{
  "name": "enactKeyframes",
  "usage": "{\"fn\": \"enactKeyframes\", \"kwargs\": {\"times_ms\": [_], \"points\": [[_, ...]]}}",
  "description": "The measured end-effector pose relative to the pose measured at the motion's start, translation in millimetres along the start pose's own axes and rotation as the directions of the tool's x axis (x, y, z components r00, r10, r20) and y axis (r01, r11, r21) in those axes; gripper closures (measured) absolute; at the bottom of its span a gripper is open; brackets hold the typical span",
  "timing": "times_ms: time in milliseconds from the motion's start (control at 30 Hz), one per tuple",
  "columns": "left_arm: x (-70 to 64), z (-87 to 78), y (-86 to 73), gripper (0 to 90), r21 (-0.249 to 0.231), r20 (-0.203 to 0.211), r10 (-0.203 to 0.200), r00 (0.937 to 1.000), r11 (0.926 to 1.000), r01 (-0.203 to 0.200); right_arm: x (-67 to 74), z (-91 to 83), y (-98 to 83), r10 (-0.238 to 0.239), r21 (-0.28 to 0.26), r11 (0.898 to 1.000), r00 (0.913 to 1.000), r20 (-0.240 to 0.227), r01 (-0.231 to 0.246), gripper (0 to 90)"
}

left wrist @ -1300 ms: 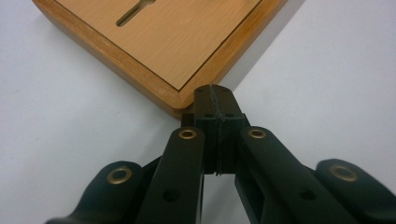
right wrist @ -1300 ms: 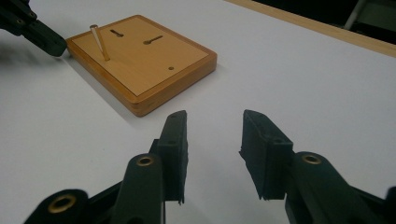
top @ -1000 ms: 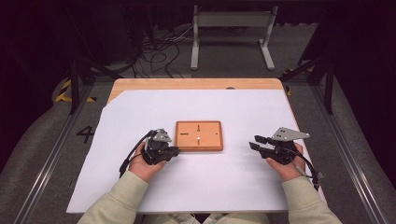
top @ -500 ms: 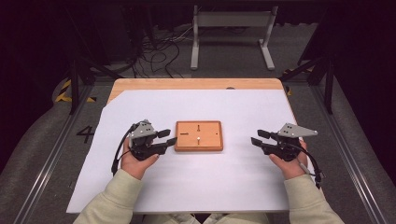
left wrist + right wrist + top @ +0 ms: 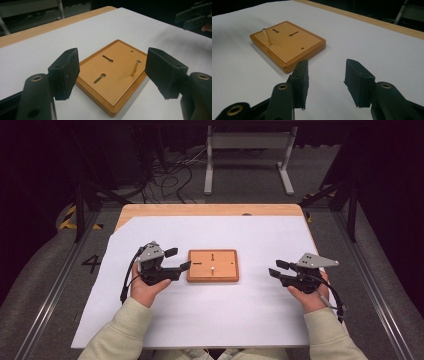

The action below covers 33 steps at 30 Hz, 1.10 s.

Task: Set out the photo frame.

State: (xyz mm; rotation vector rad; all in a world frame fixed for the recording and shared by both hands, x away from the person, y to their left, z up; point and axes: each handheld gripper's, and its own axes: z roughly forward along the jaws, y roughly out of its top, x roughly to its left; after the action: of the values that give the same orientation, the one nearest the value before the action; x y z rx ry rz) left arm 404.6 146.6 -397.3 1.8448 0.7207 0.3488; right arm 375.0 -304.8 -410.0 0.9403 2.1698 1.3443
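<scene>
A small wooden board [image 5: 224, 261] lies on the white sheet between my two grippers. It has two keyhole slots and a small hole. A brass pin [image 5: 135, 68] stands upright in it, and in the right gripper view the pin [image 5: 267, 36] leans at the board's [image 5: 287, 45] far left corner. My left gripper [image 5: 179, 259] hovers just left of the board [image 5: 112, 82]. Its jaws have just been opening and stand open with nothing between them [image 5: 113, 68]. My right gripper [image 5: 274, 268] is held open to the right of the board, with nothing between its fingertips [image 5: 327, 80].
The white sheet [image 5: 210, 315] covers most of the wooden table [image 5: 200, 210]. Beyond the far edge stand a metal frame [image 5: 247, 155] and loose cables [image 5: 165, 175] on the floor. The right gripper [image 5: 195, 16] shows far off in the left gripper view.
My left gripper has risen a little beside the board's left edge and its jaws have opened wide. The right gripper has hardly moved.
</scene>
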Motion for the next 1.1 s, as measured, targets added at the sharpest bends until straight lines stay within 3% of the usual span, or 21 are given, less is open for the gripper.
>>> {"fn": "enactKeyframes", "kwargs": {"times_ms": [300, 400, 467, 633, 800, 900, 1100], "points": [[-10.6, 16.6, 7.0, 31.1, -0.008, 0.056, -0.017, 0.9983, 0.9998, 0.018, 0.7, -2.1, -1.5, -0.007, 0.002, 1.0, 1.0, 0.005, 0.007, 55.2], [-14.3, 24.8, 9.3, 31.9, -0.013, 0.075, 0.006, 0.9971, 0.9999, -0.005, 0.7, -2.9, -2.2, 0.0, 0.004, 1.0, 1.0, 0.009, 0.0, 55.4], [-17.8, 29.4, 10.0, 32.7, -0.008, 0.105, 0.015, 0.9944, 0.9999, -0.015, 1.0, -2.7, -2.4, -0.002, 0.006, 1.0, 1.0, 0.008, 0.002, 55.3], [-25.9, 41.0, 10.0, 33.2, 0.011, 0.132, 0.054, 0.9898, 0.9984, -0.056, 1.5, -2.5, -3.1, -0.002, 0.003, 1.0, 1.0, 0.004, 0.002, 55.5], [-28.1, 52.1, 7.5, 34.4, 0.03, 0.179, 0.037, 0.9832, 0.9987, -0.043, 2.4, -2.8, -3.1, -0.006, 0.001, 1.0, 1.0, 0.002, 0.006, 55.7], [-31.5, 60.4, 3.5, 35.2, 0.053, 0.197, 0.045, 0.9794, 0.997, -0.056, 2.3, -2.4, -3.7, -0.006, 0.005, 1.0, 1.0, 0.002, 0.006, 55.7], [-35.9, 72.9, -4.6, 44.2, 0.075, 0.235, 0.039, 0.9711, 0.9955, -0.058, 3.9, -1.4, -3.6, -0.009, 0.005, 1.0, 1.0, -0.001, 0.009, 55.7]]}}
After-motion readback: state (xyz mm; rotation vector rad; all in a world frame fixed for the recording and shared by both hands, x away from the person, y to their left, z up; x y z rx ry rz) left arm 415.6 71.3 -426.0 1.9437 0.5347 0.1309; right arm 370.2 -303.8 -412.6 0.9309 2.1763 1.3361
